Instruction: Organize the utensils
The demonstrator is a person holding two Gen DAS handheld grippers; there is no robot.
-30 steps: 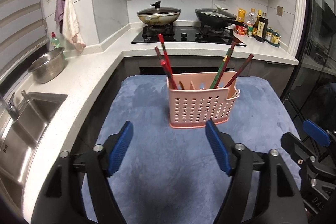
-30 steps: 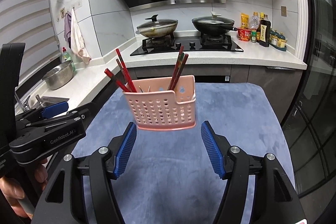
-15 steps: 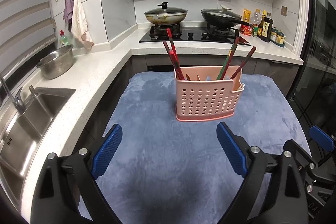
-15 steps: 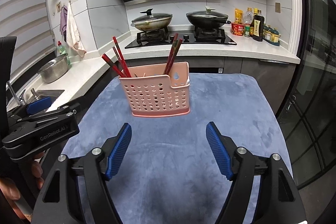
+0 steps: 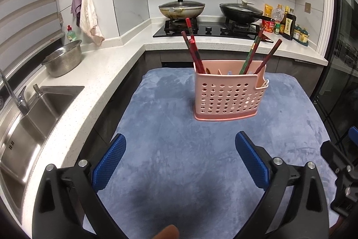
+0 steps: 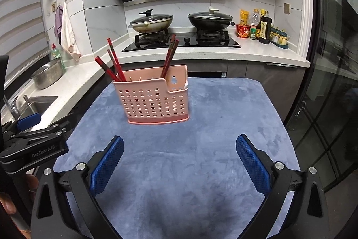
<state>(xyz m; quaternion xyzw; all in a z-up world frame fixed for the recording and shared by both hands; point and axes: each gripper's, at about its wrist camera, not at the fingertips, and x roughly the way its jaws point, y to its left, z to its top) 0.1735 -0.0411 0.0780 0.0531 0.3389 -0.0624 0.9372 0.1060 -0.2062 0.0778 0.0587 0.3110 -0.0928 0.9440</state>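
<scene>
Left wrist view shows your left gripper (image 5: 179, 162) and right gripper (image 6: 179, 162) opening their fingers on nothing, backed farther from the pink chopstick caddy (image 5: 230, 95), so sorting looks finished.

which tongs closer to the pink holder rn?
Roughly even, neither touching it. Left tongs sit back, the pink holder ahead slightly right; right tongs back, holder ahead slightly left. Both opening, empty.

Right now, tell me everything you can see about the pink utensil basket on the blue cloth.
The pink basket looks like plastic, its front wall pierced with rows of round holes, on a solid base, with one taller end wall bearing a keyhole slot. Inner dividers show at the rim. It stands upright on the blue cloth. Red and dark chopsticks lean out of it, some at each end. Neither gripper touches it.
</scene>
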